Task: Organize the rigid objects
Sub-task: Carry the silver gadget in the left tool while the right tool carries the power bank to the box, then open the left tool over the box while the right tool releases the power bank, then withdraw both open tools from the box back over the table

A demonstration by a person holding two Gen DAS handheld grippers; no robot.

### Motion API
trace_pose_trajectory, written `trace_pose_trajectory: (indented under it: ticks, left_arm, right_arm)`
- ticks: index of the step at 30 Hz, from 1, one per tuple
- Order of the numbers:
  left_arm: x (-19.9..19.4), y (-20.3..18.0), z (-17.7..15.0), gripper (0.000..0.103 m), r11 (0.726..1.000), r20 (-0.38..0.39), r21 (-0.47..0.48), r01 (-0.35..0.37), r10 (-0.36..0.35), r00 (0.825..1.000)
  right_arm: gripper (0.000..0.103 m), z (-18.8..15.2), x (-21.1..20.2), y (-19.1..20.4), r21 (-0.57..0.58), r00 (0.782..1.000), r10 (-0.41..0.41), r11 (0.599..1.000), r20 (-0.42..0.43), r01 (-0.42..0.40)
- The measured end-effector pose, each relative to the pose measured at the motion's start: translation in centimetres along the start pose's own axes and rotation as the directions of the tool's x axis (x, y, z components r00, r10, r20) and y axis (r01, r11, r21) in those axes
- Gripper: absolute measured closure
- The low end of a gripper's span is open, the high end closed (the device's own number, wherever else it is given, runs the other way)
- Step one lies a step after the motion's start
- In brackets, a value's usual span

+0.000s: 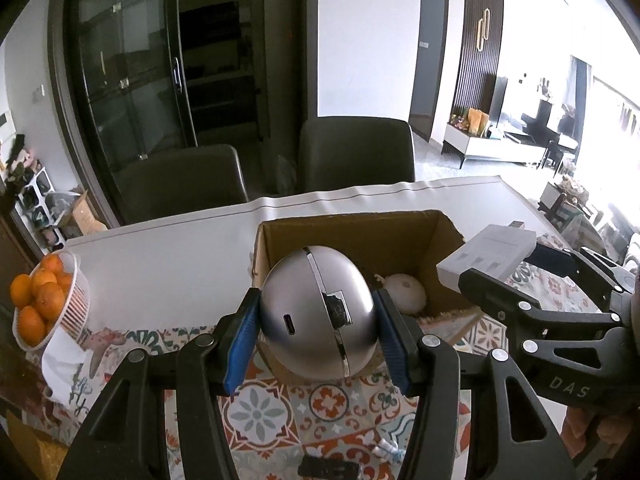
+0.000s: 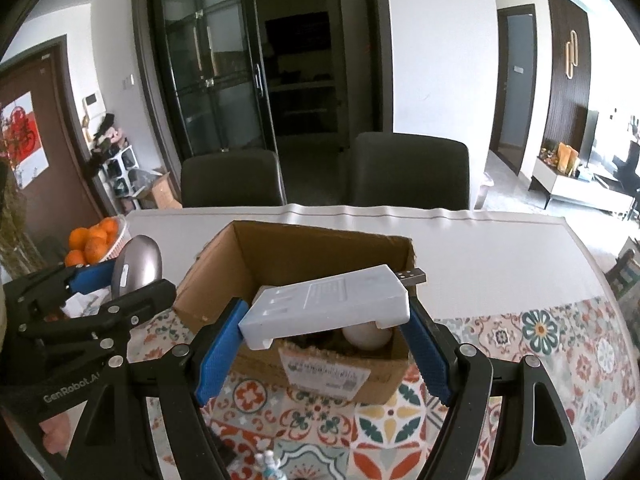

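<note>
Now both grippers hang just short of the box [image 2: 304, 280], each carrying something, so the step in hand looks like dropping the loads inside. The left gripper [image 1: 318, 320] pinches a silver egg-shaped gadget [image 1: 316, 308] between its blue pads [image 1: 240, 340]; the right gripper [image 2: 324, 340] clamps a flat white hub [image 2: 328, 300] across its width, jaws spread fairly wide to fit it.

To do it well, I would carry each load forward over the near wall until it sits above the box's floor, lower it, and only then let go. The egg is smooth and curved, held on two small patches, so it could slip or roll; release it low. A white ball [image 2: 368, 336] already lies in the box, just ahead of and under the hub, so aim for bare cardboard beside it. The two tools are close side by side; one going in first would avoid a clash.

The egg is brushed metal with a chrome seam running over it, a small port on its near face and a dark notch by the seam. The hub is pale grey-white plastic, tilted, with three slots on its near edge and a metal USB plug [image 2: 412, 277] poking from the far end, over the box.
</note>
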State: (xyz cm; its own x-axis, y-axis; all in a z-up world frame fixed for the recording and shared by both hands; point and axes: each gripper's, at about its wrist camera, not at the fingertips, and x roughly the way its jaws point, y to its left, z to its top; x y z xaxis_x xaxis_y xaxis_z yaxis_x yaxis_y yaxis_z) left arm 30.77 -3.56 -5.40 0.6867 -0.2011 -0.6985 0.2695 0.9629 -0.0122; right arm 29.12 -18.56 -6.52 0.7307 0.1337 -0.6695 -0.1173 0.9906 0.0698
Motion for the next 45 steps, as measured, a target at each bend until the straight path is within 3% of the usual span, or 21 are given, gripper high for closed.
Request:
trace_pose_trajectory:
  ticks: [10,21,23,28,32,39,45]
  left_arm:
    - [4.8,0.3,2.2,0.048,1.0,-0.07,0.025,-0.006,0.008,0.998]
    - [8.8,0.2,1.8,0.047,0.999,-0.182,0.041,-0.002,0.01,0.983]
    - [8.6,0.1,1.7,0.036,0.999,-0.171,0.047,-0.02,0.027,0.985]
    - [7.3,0.6,1.7,0.022,0.994,-0.129,0.056,-0.093,0.1,0.987]
    - [5.9,1.8,1.3,0.019,0.99,-0.117,0.019,-0.143,0.144,0.983]
    - [2.9,2.7,-0.2,0.011,0.975,-0.082,-0.02,-0.22,0.218,0.972]
    - [0.1,2.7,-1.5,0.005,0.972,-0.062,-0.063,-0.227,0.223,0.973]
  right_arm:
    - [0.026,1.7,4.4,-0.7,-0.026,0.997,-0.017,1.0,-0.078,0.015]
    - [0.026,0.9,7.6,-1.7,-0.03,0.986,-0.029,0.999,-0.164,0.025]
    - [0.026,0.7,7.9,-1.6,-0.032,0.985,-0.034,0.999,-0.17,0.028]
    - [0.026,0.7,8.1,-1.6,-0.025,0.983,-0.019,1.0,-0.181,0.014]
    - [0.019,0.7,7.9,-0.9,-0.044,0.983,-0.029,0.999,-0.183,0.021]
    - [0.019,0.3,6.3,0.4,-0.061,0.985,-0.053,0.997,-0.164,0.043]
    - [0.019,-0.4,3.5,1.3,-0.078,0.991,-0.058,0.996,-0.118,0.049]
